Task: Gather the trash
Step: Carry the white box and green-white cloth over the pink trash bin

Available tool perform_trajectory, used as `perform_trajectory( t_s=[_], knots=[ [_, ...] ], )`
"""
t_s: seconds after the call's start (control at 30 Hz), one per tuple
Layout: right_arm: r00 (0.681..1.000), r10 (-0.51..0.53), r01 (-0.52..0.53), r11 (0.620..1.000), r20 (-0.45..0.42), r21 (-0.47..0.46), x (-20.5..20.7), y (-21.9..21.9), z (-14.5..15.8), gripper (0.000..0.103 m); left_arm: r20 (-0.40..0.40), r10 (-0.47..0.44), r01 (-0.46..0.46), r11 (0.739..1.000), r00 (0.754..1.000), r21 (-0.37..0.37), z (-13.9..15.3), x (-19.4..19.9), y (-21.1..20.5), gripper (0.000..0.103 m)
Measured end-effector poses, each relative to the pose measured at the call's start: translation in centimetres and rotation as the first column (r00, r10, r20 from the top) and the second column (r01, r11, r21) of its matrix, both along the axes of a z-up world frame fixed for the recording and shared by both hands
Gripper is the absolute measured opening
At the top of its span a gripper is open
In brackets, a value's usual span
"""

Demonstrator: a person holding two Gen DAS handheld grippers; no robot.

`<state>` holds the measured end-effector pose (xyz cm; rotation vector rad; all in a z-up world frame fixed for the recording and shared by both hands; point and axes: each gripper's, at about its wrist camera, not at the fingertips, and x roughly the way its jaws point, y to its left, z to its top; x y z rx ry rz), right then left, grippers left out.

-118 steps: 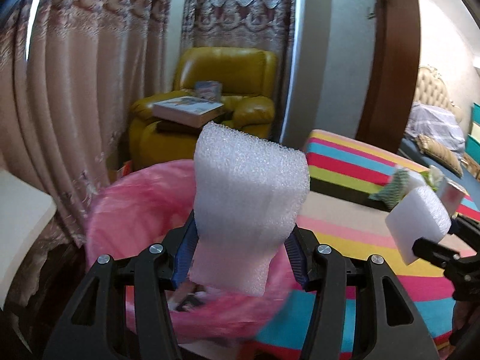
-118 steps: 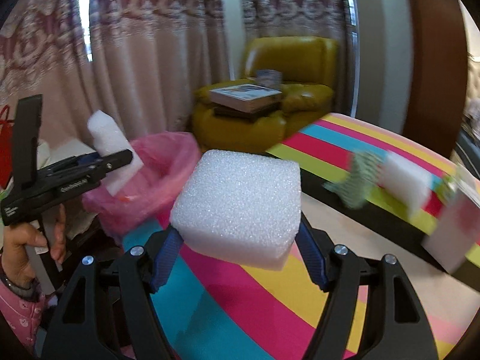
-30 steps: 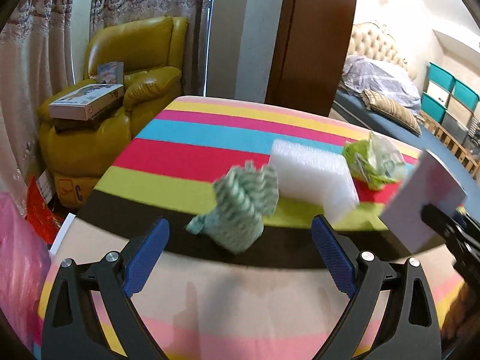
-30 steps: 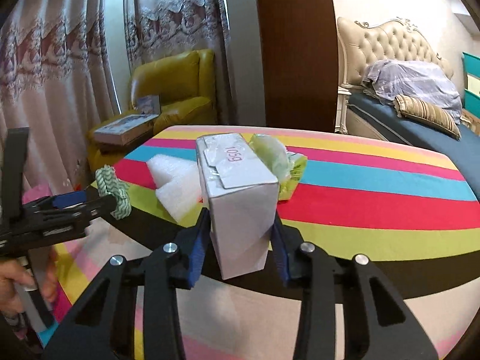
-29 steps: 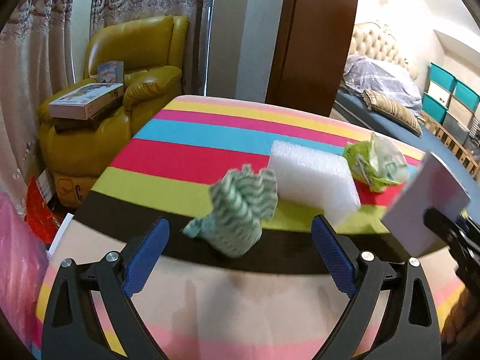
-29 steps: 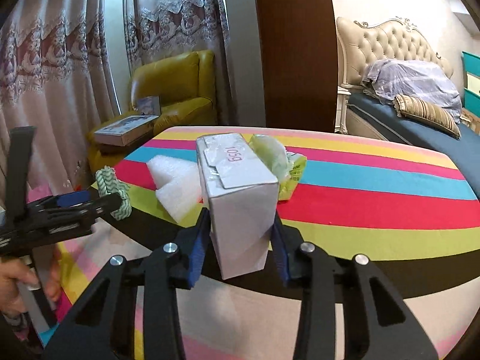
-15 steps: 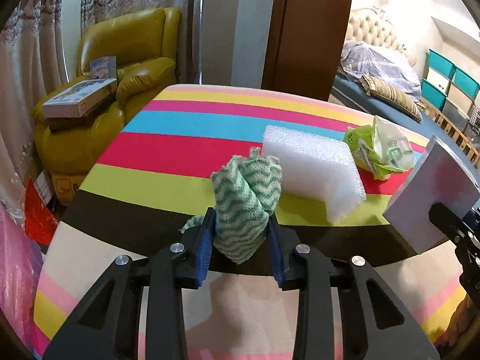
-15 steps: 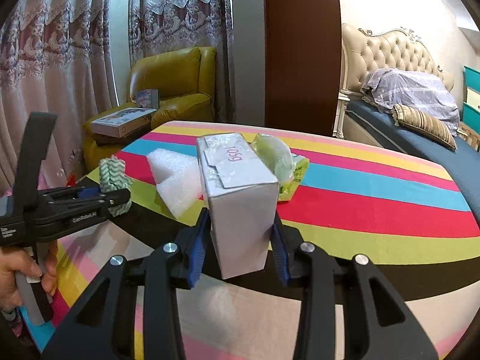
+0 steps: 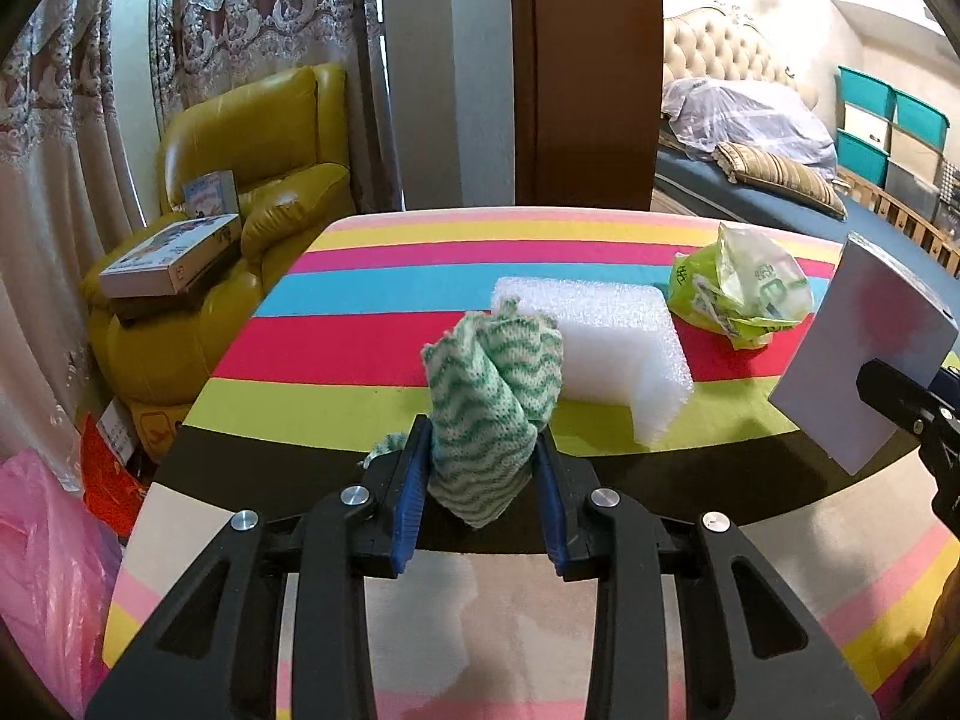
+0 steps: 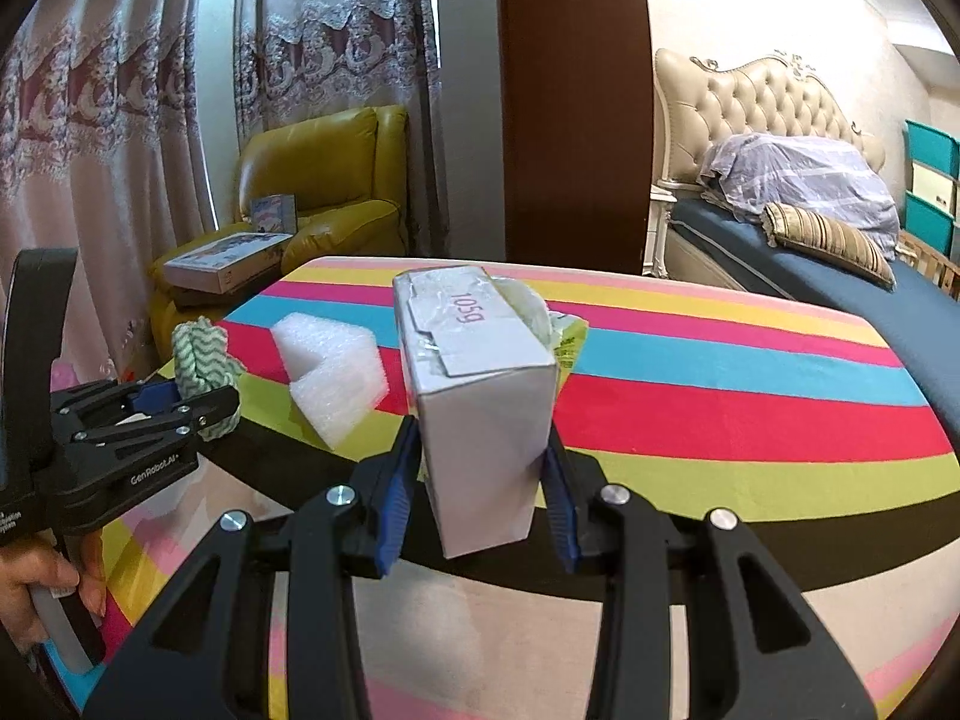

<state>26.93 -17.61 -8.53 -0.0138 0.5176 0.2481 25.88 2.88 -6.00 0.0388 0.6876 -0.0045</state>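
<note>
My left gripper [image 9: 483, 480] is shut on a green-and-white crumpled cloth [image 9: 489, 396] and holds it just above the striped table [image 9: 360, 336]. It also shows in the right wrist view [image 10: 201, 381]. My right gripper [image 10: 480, 480] is shut on a white carton [image 10: 480, 396] marked 105g, seen at the right in the left wrist view [image 9: 864, 354]. A white foam block [image 9: 606, 348] and a green plastic bag [image 9: 738, 288] lie on the table behind.
A pink bin bag [image 9: 42, 564] stands off the table's left edge. A yellow armchair [image 9: 240, 192] with a flat box [image 9: 168, 252] sits beyond it. A bed [image 10: 840, 252] lies at the right. A brown door frame [image 9: 582, 72] stands behind the table.
My left gripper was open around the cloth one second ago; it has shut on it and lifted it slightly. Earlier both grippers held foam pieces near the pink bag. The right gripper keeps the carton.
</note>
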Motion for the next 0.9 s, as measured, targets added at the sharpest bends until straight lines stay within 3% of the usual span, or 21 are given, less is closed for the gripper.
perform_trajectory(
  t_s=[0.6,0.9],
  knots=[
    [0.996,-0.046,0.044,0.999,0.078,0.018,-1.9,-0.5,0.1,0.038,0.09,-0.011,0.014,1.0,0.996,-0.026,0.3,-2.7,0.2,0.031],
    [0.997,-0.07,0.065,0.987,0.03,0.148,-2.3,-2.7,-0.2,0.038,0.096,-0.061,0.065,0.997,0.993,-0.041,0.6,-5.0,-0.7,0.031]
  ],
)
